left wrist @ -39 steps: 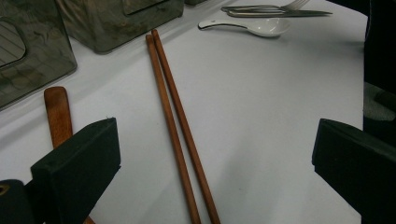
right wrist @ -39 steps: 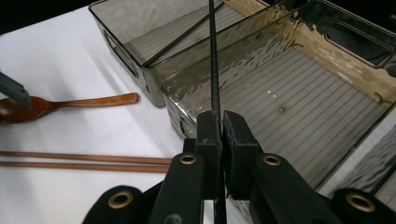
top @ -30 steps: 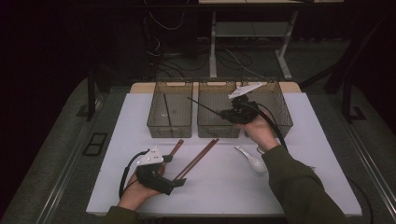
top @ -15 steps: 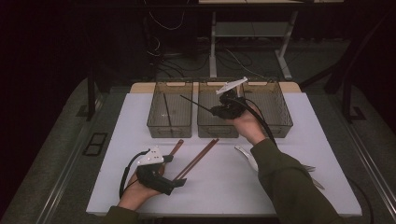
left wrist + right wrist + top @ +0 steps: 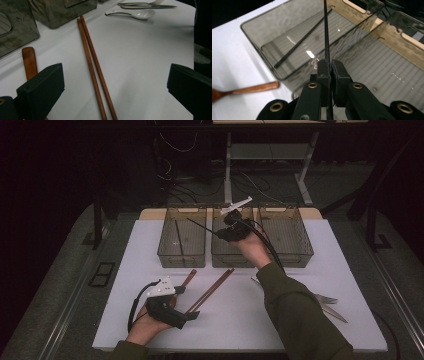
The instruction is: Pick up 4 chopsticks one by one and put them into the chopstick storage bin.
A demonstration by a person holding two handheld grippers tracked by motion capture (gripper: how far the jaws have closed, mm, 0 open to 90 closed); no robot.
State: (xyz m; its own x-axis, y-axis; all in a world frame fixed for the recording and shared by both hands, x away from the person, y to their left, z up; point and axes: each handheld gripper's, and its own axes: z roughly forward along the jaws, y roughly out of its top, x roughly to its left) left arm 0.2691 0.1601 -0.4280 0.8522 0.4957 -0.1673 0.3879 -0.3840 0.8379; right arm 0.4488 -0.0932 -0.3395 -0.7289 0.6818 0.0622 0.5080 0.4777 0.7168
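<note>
My right gripper [image 5: 220,234] hangs over the middle clear bin [image 5: 230,260], shut on a thin black chopstick [image 5: 202,226] whose tip reaches over the left bin [image 5: 182,260]. In the right gripper view its jaws [image 5: 331,68] pinch that chopstick [image 5: 326,35] above the left bin [image 5: 259,37], where a second black chopstick [image 5: 299,41] lies. My left gripper [image 5: 187,303] rests on the white table near the front, open and holding nothing. A pair of brown chopsticks [image 5: 93,67] lies between its jaws [image 5: 115,85], with a wooden spoon handle [image 5: 29,61] beside.
A third clear bin [image 5: 291,257] stands at the back right. A white spoon [image 5: 140,13], a fork and a knife [image 5: 327,301] lie on the table's right side, partly under the right forearm. The white mat's edges [image 5: 120,270] drop to a dark table.
The right gripper has carried the black chopstick leftward, from over the right bin to over the middle bin. The left gripper has stayed where it was.
</note>
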